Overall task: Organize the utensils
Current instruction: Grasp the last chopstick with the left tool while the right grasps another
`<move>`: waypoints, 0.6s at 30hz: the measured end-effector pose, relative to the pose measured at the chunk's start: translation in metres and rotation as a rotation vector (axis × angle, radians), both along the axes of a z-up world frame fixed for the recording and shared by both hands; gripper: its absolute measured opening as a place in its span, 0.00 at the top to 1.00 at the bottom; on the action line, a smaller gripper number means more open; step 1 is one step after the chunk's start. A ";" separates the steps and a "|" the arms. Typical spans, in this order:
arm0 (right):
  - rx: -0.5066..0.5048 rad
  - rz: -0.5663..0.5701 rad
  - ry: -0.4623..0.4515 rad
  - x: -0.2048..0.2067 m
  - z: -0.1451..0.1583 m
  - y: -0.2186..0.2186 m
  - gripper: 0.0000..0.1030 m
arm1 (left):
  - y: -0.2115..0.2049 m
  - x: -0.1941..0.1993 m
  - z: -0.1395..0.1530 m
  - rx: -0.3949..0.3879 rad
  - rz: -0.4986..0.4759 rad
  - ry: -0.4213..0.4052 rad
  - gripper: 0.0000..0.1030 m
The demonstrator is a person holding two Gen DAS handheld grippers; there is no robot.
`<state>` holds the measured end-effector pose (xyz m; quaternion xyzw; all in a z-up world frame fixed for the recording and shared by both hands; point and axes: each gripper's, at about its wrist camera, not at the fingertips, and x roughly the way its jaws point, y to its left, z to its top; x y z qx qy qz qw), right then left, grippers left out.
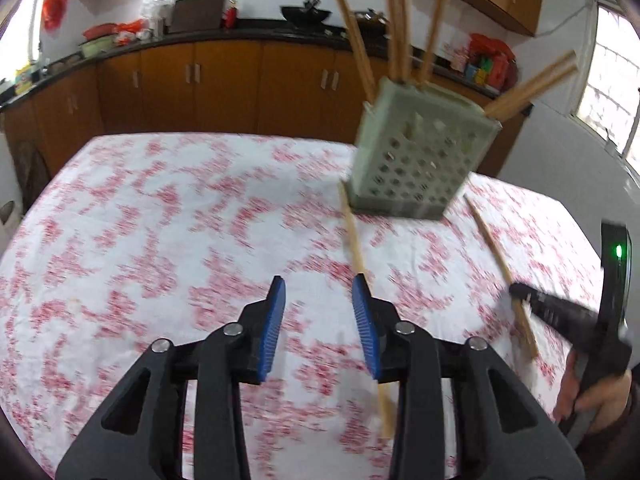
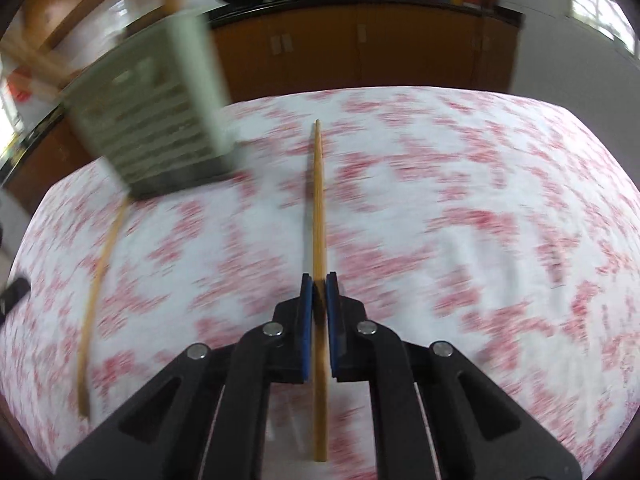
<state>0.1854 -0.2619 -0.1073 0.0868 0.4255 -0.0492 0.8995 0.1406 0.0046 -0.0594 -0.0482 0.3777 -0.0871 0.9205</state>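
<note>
Right wrist view only: right hand-held gripper clenched on chopstick above bench. Left view: left hand-held gripper released; loose chopstick beside perforated holder.

Broad open stretch of red-and-white tablecloth ahead and to the left of the left gripper, jaws apart, nothing on the cloth there. Blocked further ahead on the right by the perforated green holder, upright, with chopsticks fanning out above its rim. One loose chopstick lying just under the left gripper's right finger, running up to the holder's base. Right gripper, closed on a second chopstick, low over the cloth beside the holder; open cloth to its right.
</note>
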 end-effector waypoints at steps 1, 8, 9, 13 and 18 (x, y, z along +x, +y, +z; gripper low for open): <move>0.006 -0.016 0.001 0.000 0.000 -0.008 0.92 | -0.006 0.001 -0.004 0.002 -0.017 0.016 0.64; 0.006 -0.021 -0.003 -0.006 -0.001 -0.027 0.92 | -0.037 0.006 -0.028 0.057 -0.074 0.076 0.64; 0.004 -0.017 -0.004 -0.006 -0.002 -0.025 0.92 | -0.040 0.008 -0.031 0.070 -0.072 0.084 0.64; 0.016 0.000 -0.007 -0.006 -0.003 -0.021 0.92 | -0.047 0.012 -0.040 0.135 -0.051 0.089 0.69; 0.020 0.045 -0.009 -0.002 -0.001 -0.007 0.92 | -0.035 0.023 -0.040 0.149 0.007 0.097 0.91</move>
